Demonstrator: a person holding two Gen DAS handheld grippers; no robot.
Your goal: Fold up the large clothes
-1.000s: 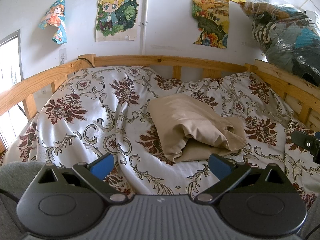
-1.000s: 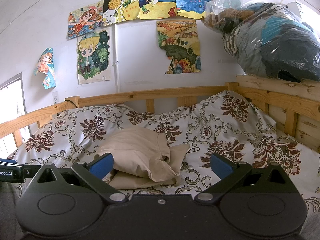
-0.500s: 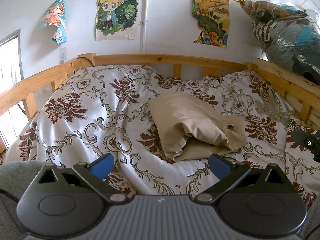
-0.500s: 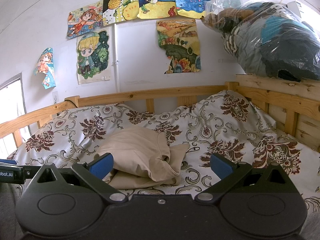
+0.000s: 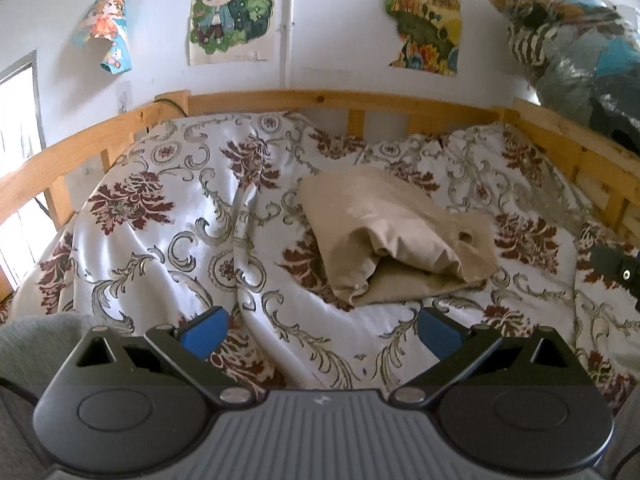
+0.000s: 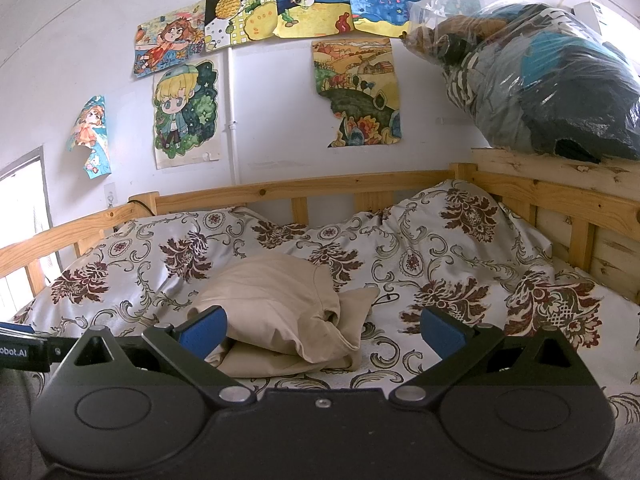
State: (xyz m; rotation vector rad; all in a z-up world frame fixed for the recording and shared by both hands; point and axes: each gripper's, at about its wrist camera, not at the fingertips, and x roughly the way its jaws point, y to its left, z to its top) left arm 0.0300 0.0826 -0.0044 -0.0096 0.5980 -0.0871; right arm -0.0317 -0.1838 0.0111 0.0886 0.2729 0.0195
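Observation:
A beige garment point(image 5: 394, 240) lies folded in a loose bundle on the floral bedspread point(image 5: 168, 232), in the middle of the bed. It also shows in the right wrist view point(image 6: 284, 316). My left gripper point(image 5: 320, 334) is open and empty, held back from the garment's near edge. My right gripper point(image 6: 322, 330) is open and empty, low over the bed with the garment just beyond its left finger. The right gripper's tip point(image 5: 618, 270) shows at the right edge of the left wrist view. The left gripper's tip point(image 6: 24, 350) shows at the left edge of the right wrist view.
A wooden bed rail point(image 5: 360, 102) runs around the back and both sides. A clear plastic bag of clothes point(image 6: 552, 80) sits on the right rail's ledge. Posters point(image 6: 188, 112) hang on the white wall. A window point(image 5: 18, 184) is at the left.
The left wrist view has tilted down a little, so the garment and bed sit slightly higher in it. The right gripper has not visibly moved. Both stay open.

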